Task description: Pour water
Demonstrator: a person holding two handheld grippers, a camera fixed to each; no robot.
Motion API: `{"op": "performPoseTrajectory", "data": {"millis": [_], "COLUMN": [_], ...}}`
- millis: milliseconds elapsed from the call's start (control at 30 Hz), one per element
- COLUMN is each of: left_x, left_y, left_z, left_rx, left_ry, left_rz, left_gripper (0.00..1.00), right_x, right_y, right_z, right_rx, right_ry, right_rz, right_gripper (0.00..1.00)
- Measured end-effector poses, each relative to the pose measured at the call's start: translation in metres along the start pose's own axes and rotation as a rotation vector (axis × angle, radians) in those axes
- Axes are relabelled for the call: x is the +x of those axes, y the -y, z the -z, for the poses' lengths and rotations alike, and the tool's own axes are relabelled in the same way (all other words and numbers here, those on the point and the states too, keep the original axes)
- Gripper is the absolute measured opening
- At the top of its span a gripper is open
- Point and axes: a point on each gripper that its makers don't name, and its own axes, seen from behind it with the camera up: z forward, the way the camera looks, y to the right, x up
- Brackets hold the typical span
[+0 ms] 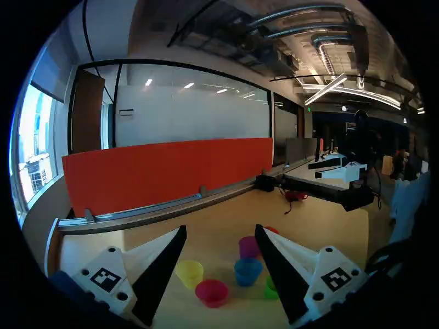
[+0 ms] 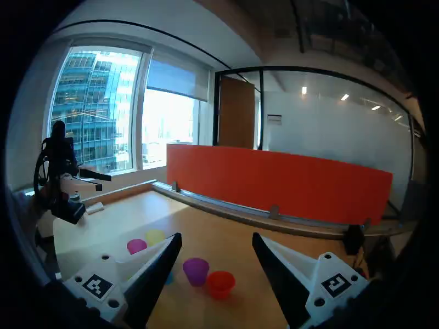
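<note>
Pour not begun | my left gripper (image 1: 219, 227) spread, empty | my right gripper (image 2: 217, 236) same | blue cup (image 1: 247, 270) ungrasped

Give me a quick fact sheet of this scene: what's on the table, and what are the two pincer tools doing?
Setting: wooden table beside an orange divider
Cups: yellow cup, pink cup, blue cup, purple cup, orange cup; upright, grouped together
Left gripper: open, empty, pointing toward the cups
Right gripper: open, empty, also facing the cups
Water: cannot tell if any cup holds some
</note>
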Motion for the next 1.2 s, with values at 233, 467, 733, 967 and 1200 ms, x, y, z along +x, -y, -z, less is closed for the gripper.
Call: {"op": "performPoseTrajectory", "data": {"millis": [233, 467, 733, 967, 1200], "left_x": [-0.012, -0.023, -0.045, -0.069, -0.094], "left_y": [-0.009, -0.019, -0.029, -0.04, -0.055], "left_z": [-0.004, -0.008, -0.013, -0.019, -0.025], "left_rx": [-0.049, -0.089, -0.123, -0.161, -0.201], "left_ry": [0.034, 0.048, 0.073, 0.101, 0.129], "left_rz": [-0.011, -0.024, -0.026, -0.028, -0.033], "left_gripper": [0.92, 0.92, 0.92, 0.92, 0.92], "right_x": [-0.007, -0.013, -0.03, -0.047, -0.058], "right_y": [0.005, 0.006, 0.009, 0.01, 0.011], "right_z": [-0.002, -0.005, -0.008, -0.012, -0.015], "right_rx": [0.029, 0.043, 0.056, 0.058, 0.063], "right_ry": [0.026, 0.041, 0.079, 0.112, 0.129], "right_rz": [0.01, 0.01, 0.009, 0.009, 0.017], "right_gripper": [1.0, 1.0, 1.0, 1.0, 1.0]}}
